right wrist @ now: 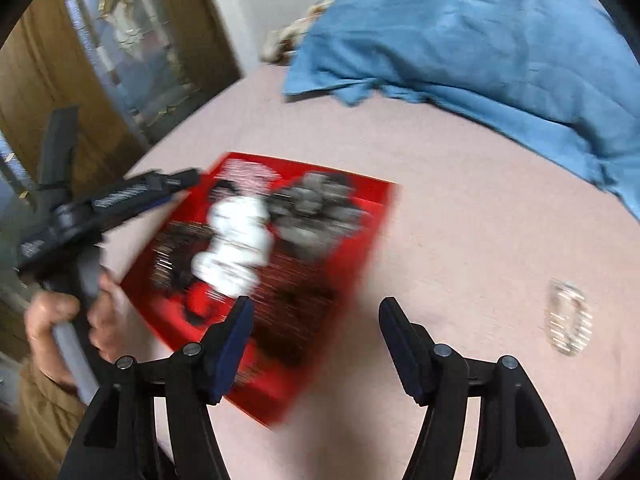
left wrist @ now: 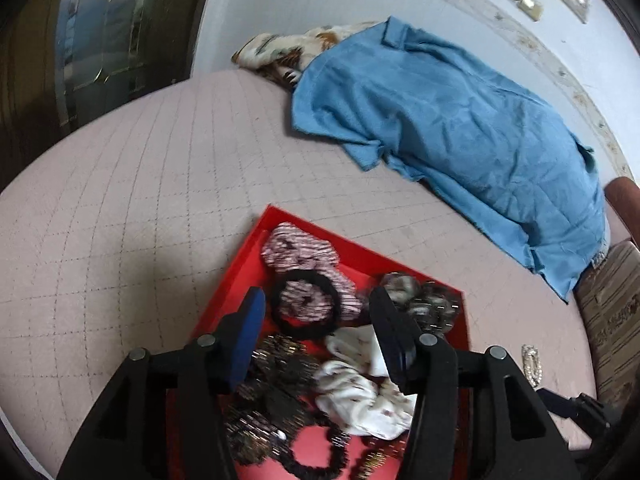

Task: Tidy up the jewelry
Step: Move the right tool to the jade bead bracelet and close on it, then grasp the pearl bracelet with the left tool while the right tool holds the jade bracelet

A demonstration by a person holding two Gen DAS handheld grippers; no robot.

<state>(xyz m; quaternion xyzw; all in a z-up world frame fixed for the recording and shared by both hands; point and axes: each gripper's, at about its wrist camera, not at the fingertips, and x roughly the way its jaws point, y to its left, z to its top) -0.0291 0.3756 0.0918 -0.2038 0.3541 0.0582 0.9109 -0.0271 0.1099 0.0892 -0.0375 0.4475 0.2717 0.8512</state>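
- Pink quilted bed point(left wrist: 120, 200) fills both views, with a wooden door with glass panels at the far left.
- Left gripper point(left wrist: 316, 308) hangs over the red tray point(left wrist: 236, 272), jaws apart, nothing between them; a hand point(right wrist: 60, 320) holds its handle.
- Inside the tray: a striped scrunchie point(left wrist: 296, 252) at the far end, a black hair tie point(left wrist: 308, 304) near it, dark beaded pieces point(left wrist: 272, 392) to the left, white scrunchies point(left wrist: 356, 392) and a grey scrunchie point(left wrist: 420, 300) to the right.
- Right gripper point(right wrist: 316, 320) is open and empty, over the tray's near right edge.
- Silvery hair clip point(right wrist: 568, 320) lies on the bed, right of the tray.
- Blue cloth point(left wrist: 440, 120) sprawls at the far right.
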